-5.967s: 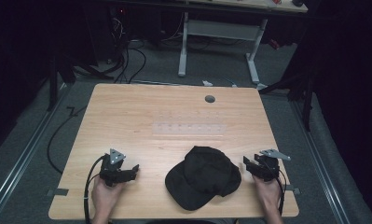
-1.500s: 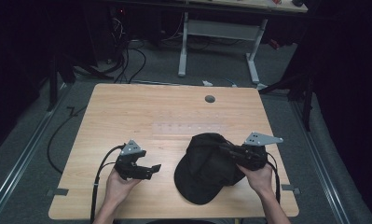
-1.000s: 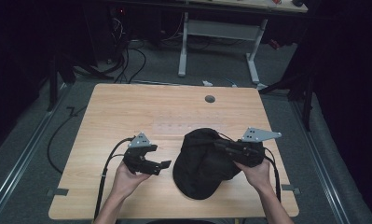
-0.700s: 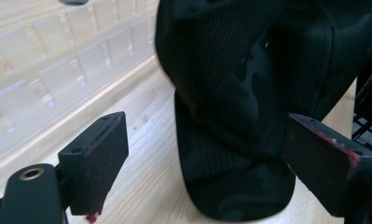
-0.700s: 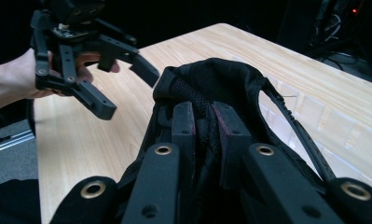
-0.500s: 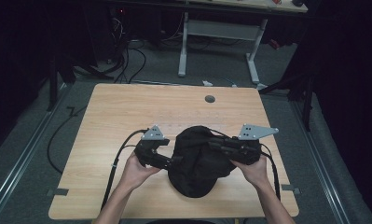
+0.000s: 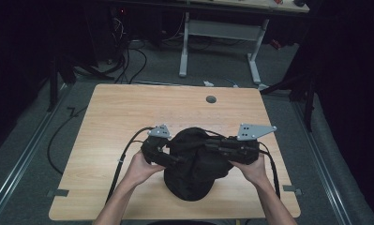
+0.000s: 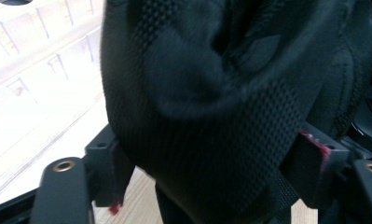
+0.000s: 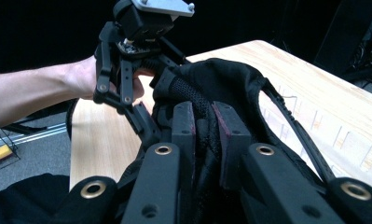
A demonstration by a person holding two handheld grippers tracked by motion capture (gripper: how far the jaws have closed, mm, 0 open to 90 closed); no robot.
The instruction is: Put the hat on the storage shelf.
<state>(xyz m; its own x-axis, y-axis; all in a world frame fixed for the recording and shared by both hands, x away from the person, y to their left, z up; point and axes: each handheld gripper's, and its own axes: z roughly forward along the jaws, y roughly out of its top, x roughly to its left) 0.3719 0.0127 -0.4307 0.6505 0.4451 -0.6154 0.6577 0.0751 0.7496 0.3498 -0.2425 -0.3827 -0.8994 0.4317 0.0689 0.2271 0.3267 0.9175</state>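
Note:
A black mesh cap (image 7: 194, 173) is held up just above the wooden table (image 7: 123, 112), between both hands. My right gripper (image 7: 212, 146) comes in from the right, shut on a fold of the cap (image 9: 221, 79); in the right gripper view the fabric is pinched between its red-edged pads (image 9: 186, 121). My left gripper (image 7: 176, 159) reaches in from the left. Its jaws have just been closing and stand wide around a thick bulge of the cap (image 8: 211, 116), with the mesh between the pads (image 8: 113, 175). The left gripper (image 9: 155, 100) also appears in the right gripper view.
A grey round grommet (image 7: 211, 99) sits in the table near its far edge. A black cable (image 7: 123, 154) trails from the left gripper over the front edge. Beyond the table stand a white desk frame (image 7: 184, 47) and floor cables (image 7: 128, 51).
The right gripper lifted the cap and carried it left. The left gripper moved right from the table's left front and now has its jaws around the cap's left side.

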